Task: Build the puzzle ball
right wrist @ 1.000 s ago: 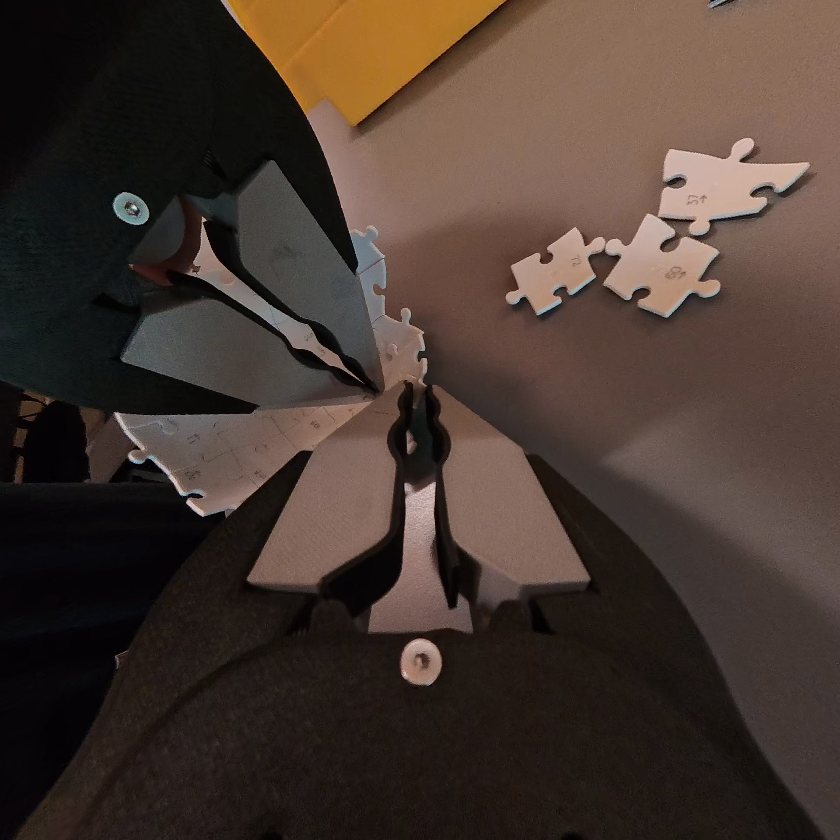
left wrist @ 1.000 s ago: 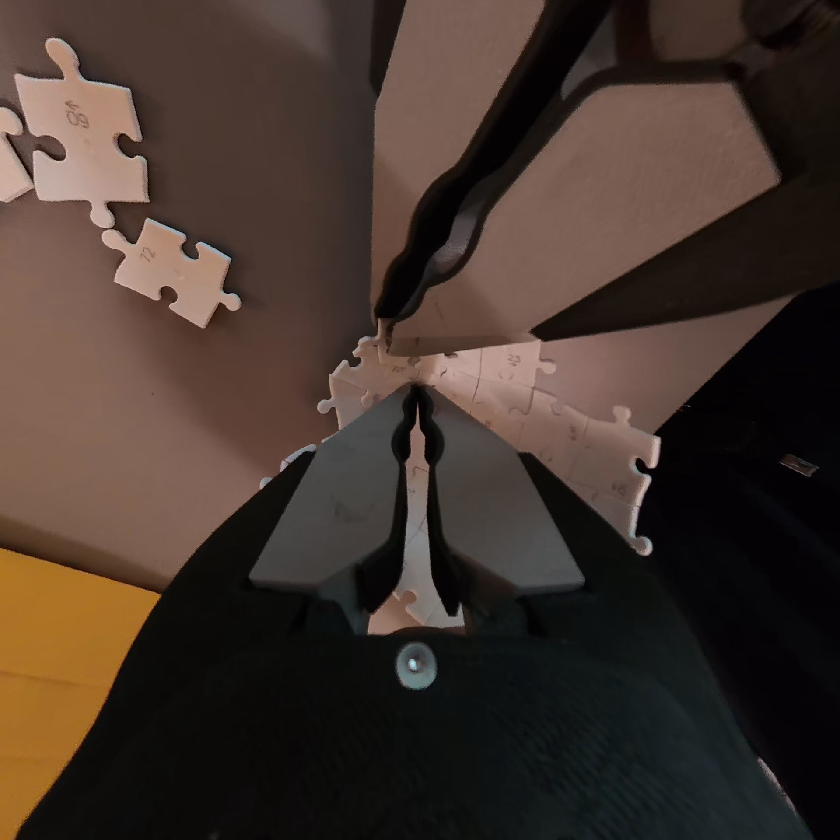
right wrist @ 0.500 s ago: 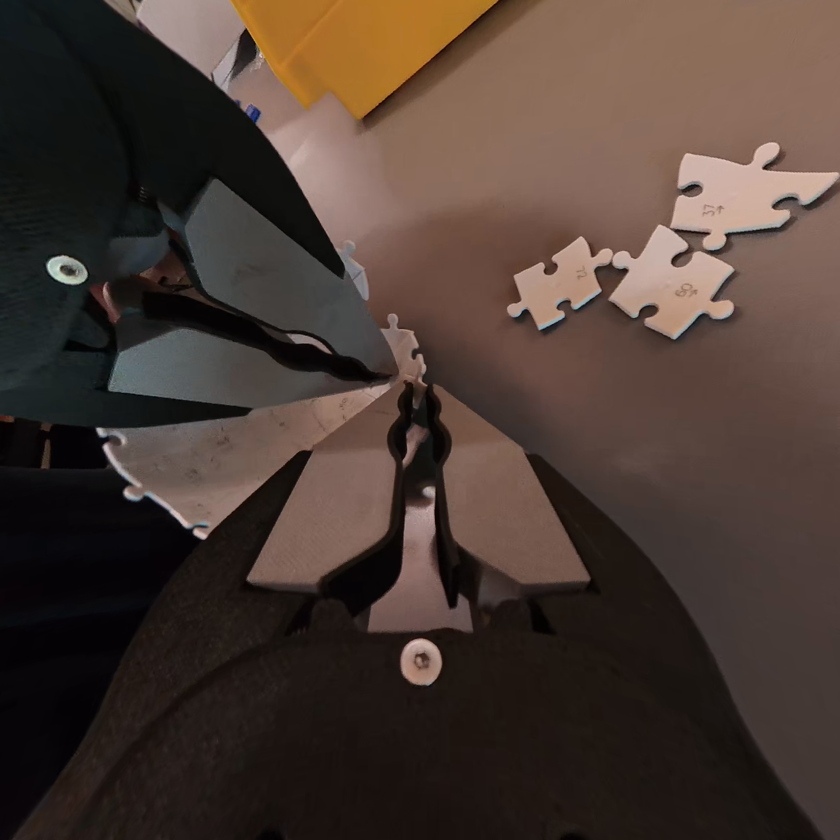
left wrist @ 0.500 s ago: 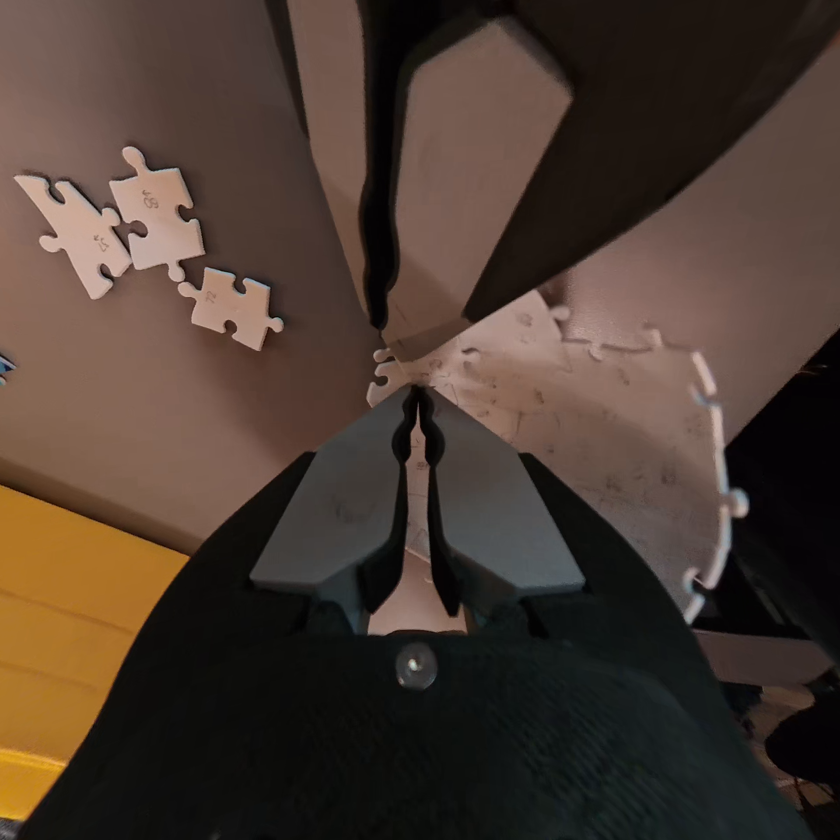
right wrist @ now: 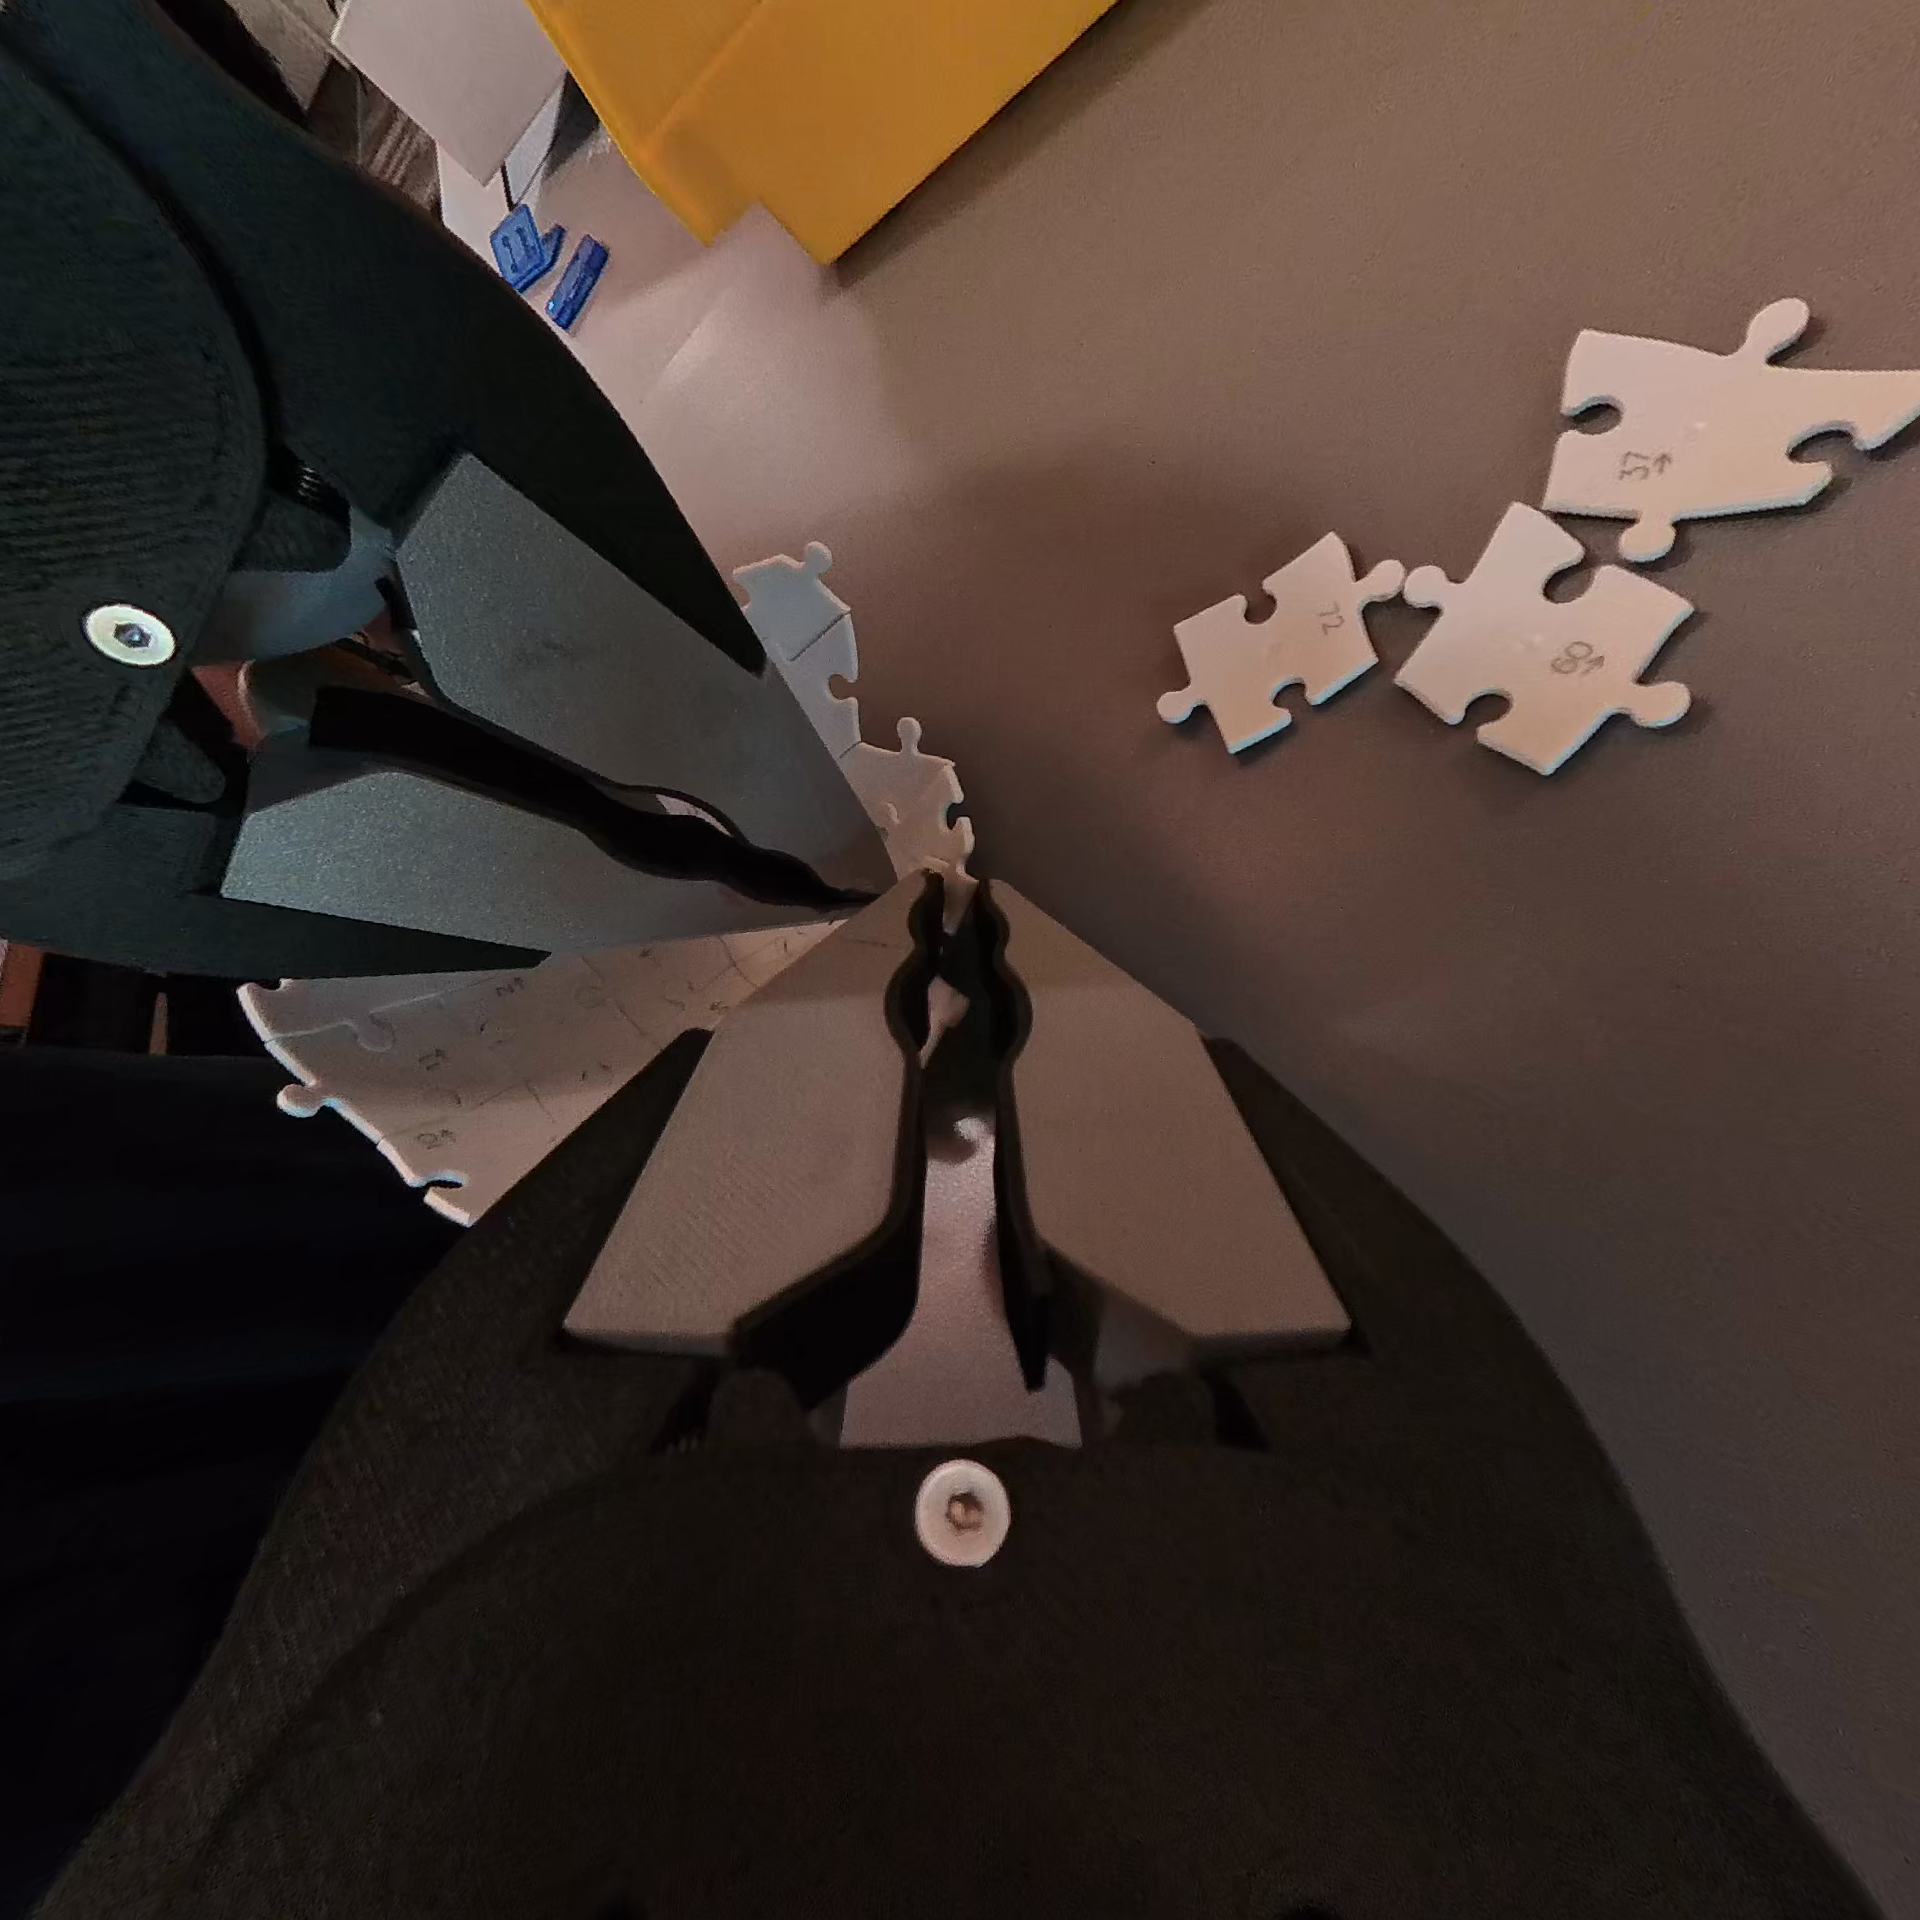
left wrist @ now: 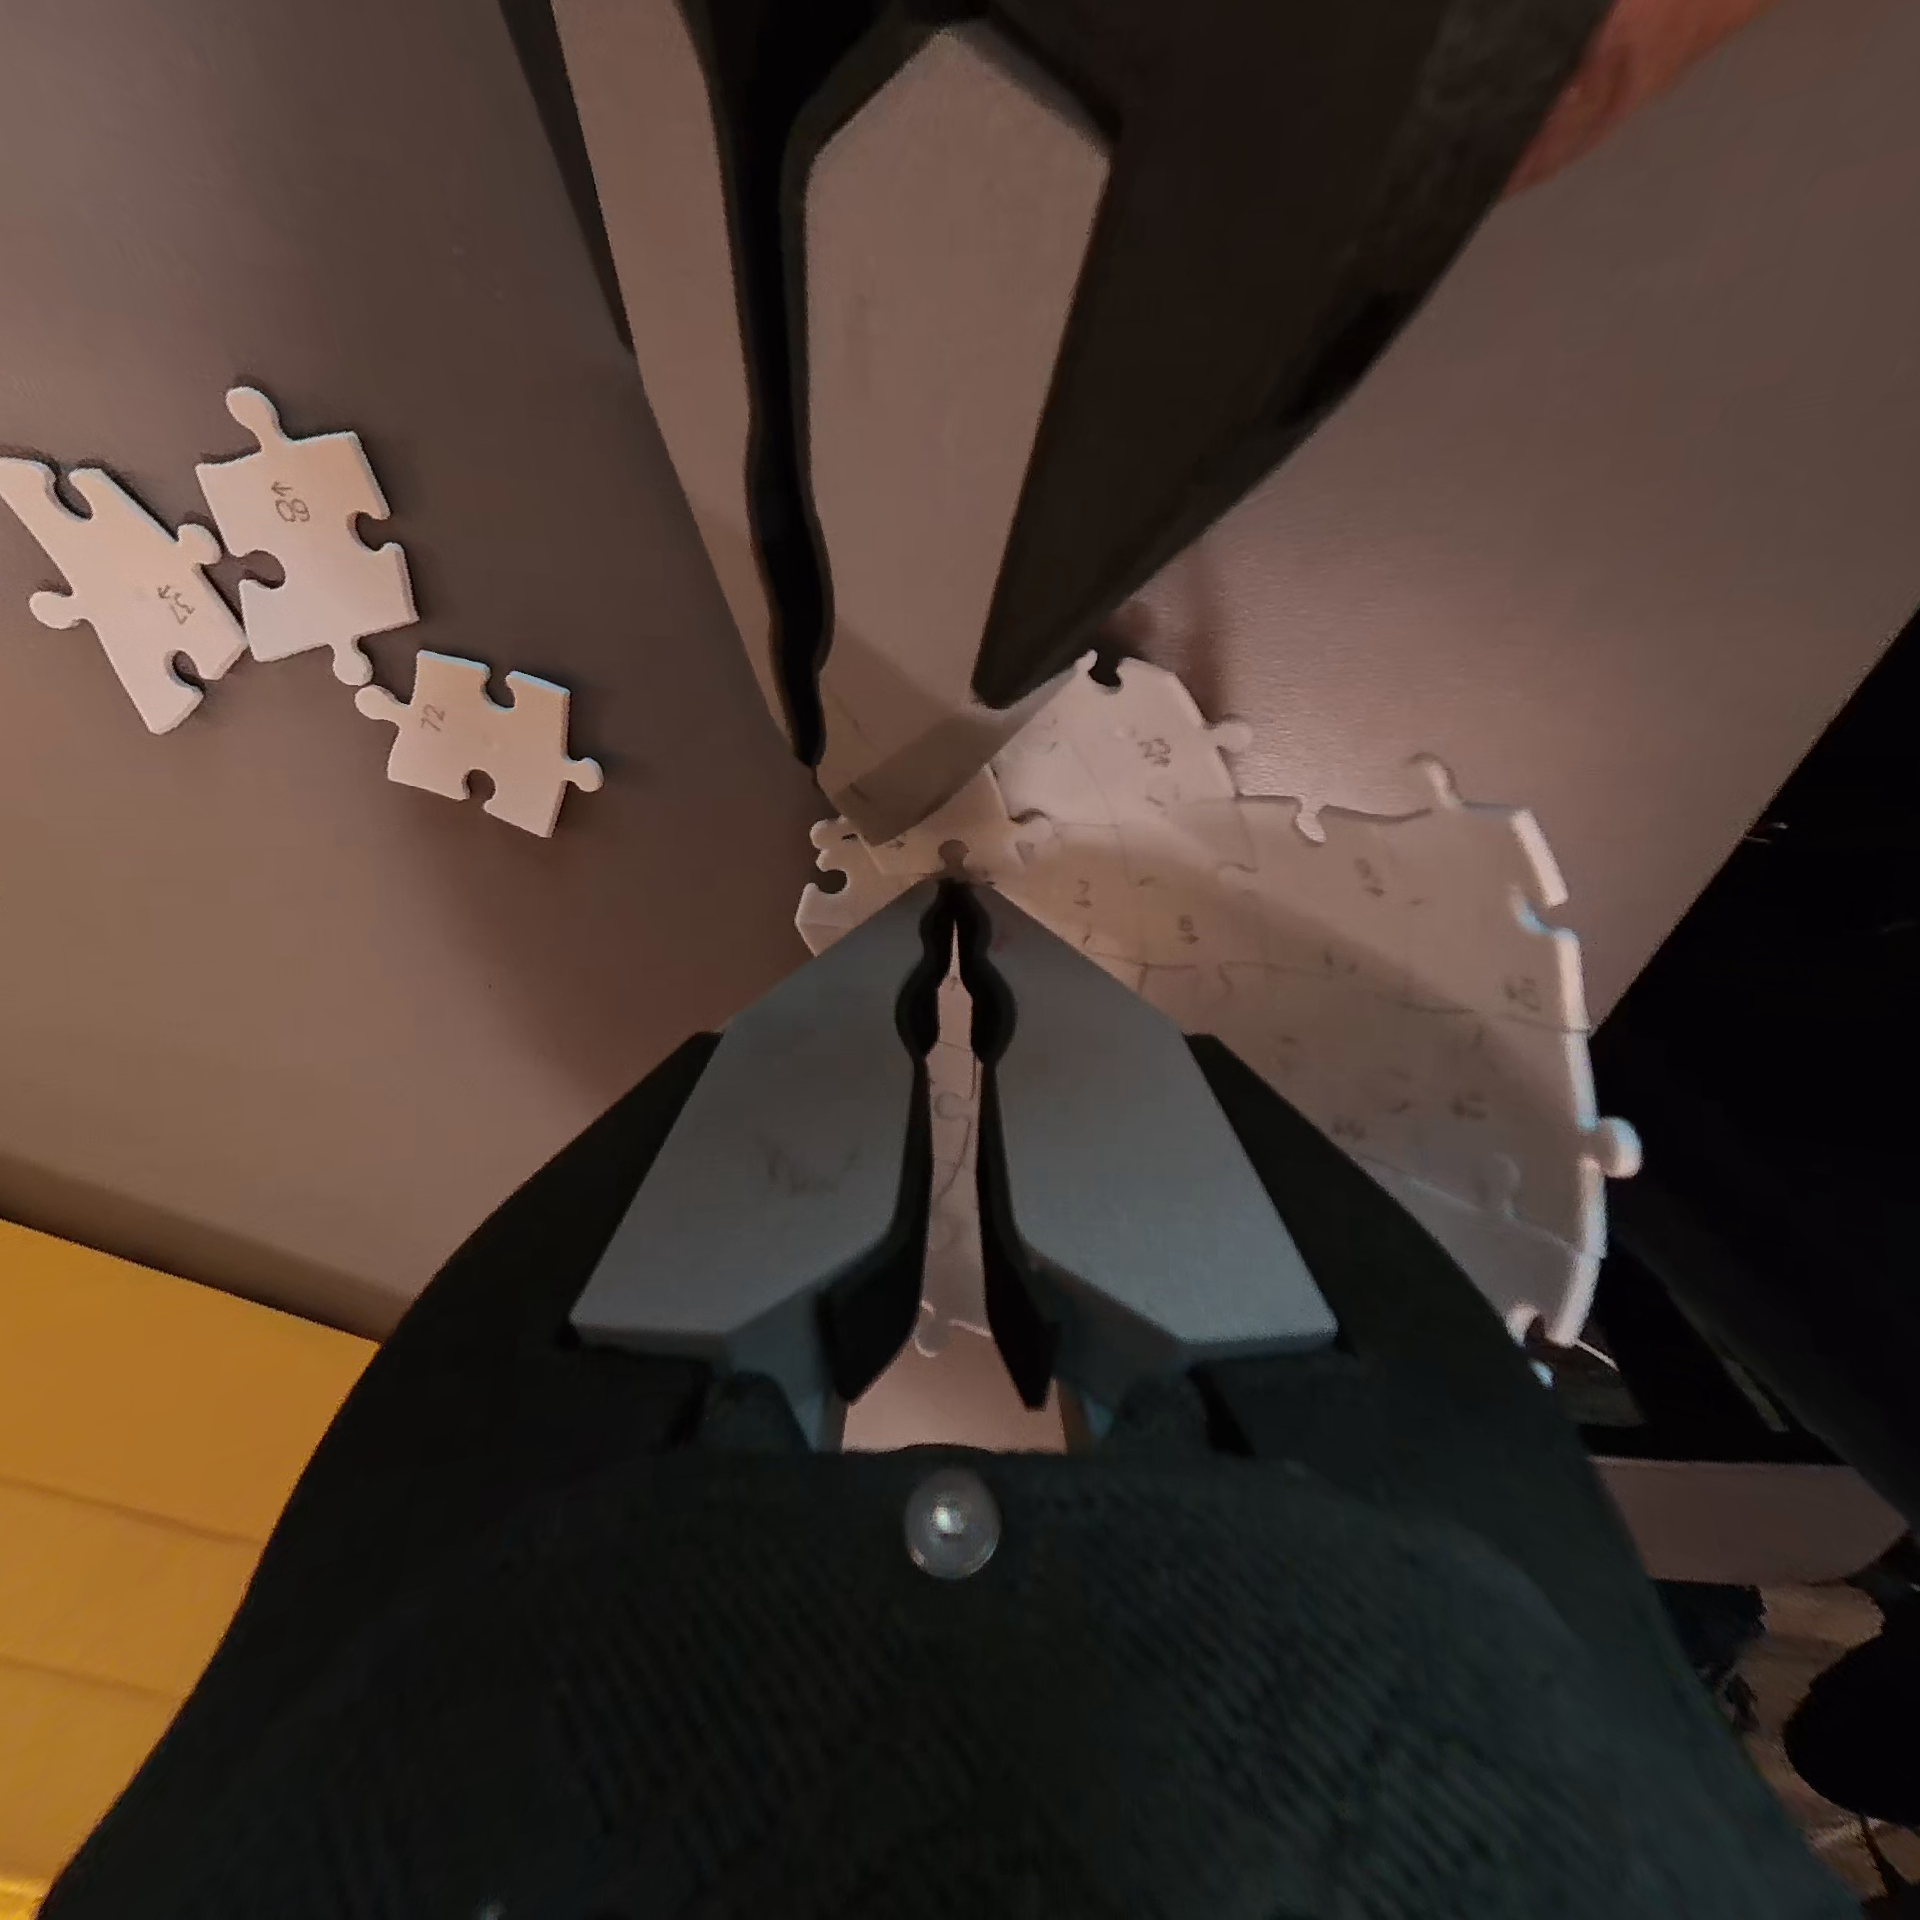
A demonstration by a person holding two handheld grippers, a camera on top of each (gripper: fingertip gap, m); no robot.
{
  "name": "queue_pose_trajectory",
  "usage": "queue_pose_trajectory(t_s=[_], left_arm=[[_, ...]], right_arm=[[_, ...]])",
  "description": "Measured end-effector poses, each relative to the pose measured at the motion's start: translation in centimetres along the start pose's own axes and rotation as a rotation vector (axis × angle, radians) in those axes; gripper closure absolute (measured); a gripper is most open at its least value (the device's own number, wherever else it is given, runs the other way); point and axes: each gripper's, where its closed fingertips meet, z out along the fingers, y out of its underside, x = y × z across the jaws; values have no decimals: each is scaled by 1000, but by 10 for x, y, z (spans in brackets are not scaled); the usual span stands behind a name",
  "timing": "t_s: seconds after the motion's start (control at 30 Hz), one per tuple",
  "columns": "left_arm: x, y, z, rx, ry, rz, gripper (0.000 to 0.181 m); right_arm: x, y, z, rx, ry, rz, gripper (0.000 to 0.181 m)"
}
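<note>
A curved white shell of joined puzzle pieces [left wrist: 1351,997] is held above the grey table. My left gripper [left wrist: 951,894] is shut on the shell's rim. My right gripper [right wrist: 956,888] is shut on the same rim just beside it, tip to tip; it shows from above in the left wrist view [left wrist: 821,748]. The shell also shows in the right wrist view [right wrist: 499,1049], partly hidden by both grippers. Three loose white pieces lie flat on the table: a small one [left wrist: 483,743], a squarish one [left wrist: 307,561] and a long one [left wrist: 114,603].
A yellow box [right wrist: 821,104] stands at the table's far edge, seen also in the left wrist view [left wrist: 135,1507]. Small blue items [right wrist: 551,260] lie off the table edge. The loose pieces show at right in the right wrist view [right wrist: 1278,655]. The tips of both grippers are at nearly the same place.
Both grippers kept their hold and turned the shell, so more of its concave inner face now shows. The loose pieces shifted in view as the cameras moved.
</note>
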Motion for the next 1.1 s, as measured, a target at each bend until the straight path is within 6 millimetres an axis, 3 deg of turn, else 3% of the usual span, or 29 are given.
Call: queue_pose_trajectory(t_s=[0.43, 1.1], left_arm=[[0, 1, 0, -44, -14, -19, 181], [1, 0, 0, -25, -10, -24, 181]], right_arm=[[-3, -12, -13, 59, 40, -97, 181], [1, -11, -8, -1, 16, -134, 181]])
